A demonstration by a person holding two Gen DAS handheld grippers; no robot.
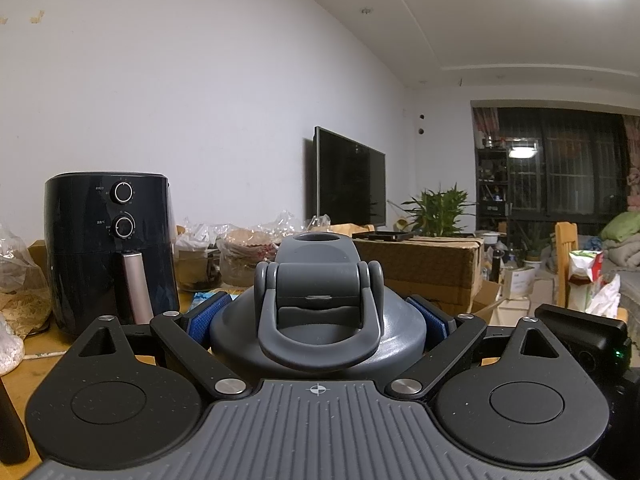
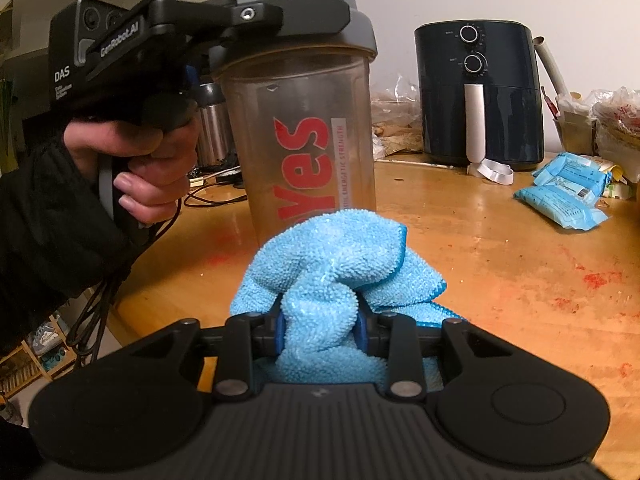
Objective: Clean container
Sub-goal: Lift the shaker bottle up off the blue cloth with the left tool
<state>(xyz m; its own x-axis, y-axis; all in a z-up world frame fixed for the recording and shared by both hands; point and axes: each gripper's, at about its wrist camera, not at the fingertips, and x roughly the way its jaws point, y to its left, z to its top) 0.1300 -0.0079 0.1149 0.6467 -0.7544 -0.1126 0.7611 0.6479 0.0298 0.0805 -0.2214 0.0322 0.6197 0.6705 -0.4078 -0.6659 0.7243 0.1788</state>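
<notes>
A clear shaker bottle (image 2: 304, 140) with red lettering stands upright on the wooden table (image 2: 500, 248). Its grey flip-cap lid (image 1: 316, 320) fills the middle of the left wrist view. My left gripper (image 1: 320, 314) is shut on that lid, with a blue pad (image 1: 210, 314) pressed against each side. The right wrist view shows the left gripper (image 2: 320, 14) at the bottle's top, with a person's hand (image 2: 148, 164) on its handle. My right gripper (image 2: 321, 330) is shut on a bunched light-blue microfibre cloth (image 2: 332, 256), just in front of the bottle's lower wall. I cannot tell whether cloth and bottle touch.
A black air fryer (image 2: 476, 96) stands at the back of the table, with plastic bags beside it. Blue packets (image 2: 568, 196) lie at the right. Red stains mark the tabletop. Cables (image 2: 208, 196) trail behind the bottle. A cardboard box (image 1: 424, 268) sits beyond the lid.
</notes>
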